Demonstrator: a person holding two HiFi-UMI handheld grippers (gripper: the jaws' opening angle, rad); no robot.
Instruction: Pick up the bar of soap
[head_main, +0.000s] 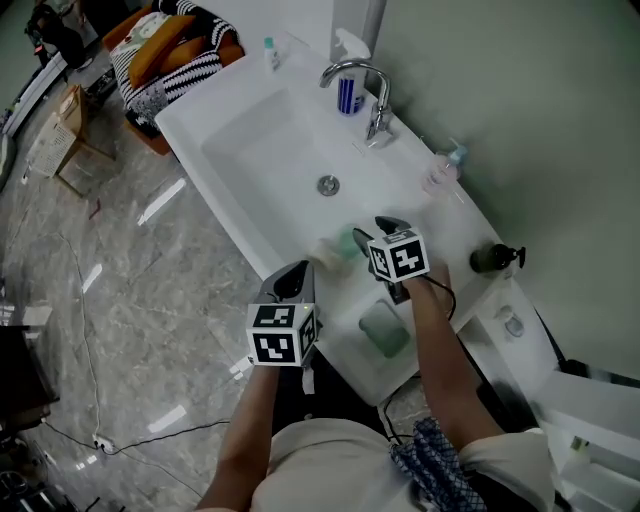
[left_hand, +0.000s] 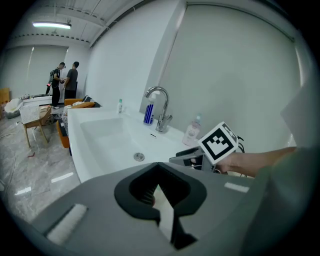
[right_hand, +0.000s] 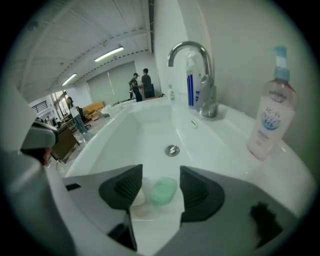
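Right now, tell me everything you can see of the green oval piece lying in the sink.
The green oval piece is pale mint, rounded, with a lighter rim. It looks smooth and slightly translucent, perhaps soap. It lies flat on the white floor of the sink, at the near end, short of the drain. A cream-white rounded piece sits close beside it; whether they touch I cannot tell. The right tool frames it, jaws apart, pads not on it.
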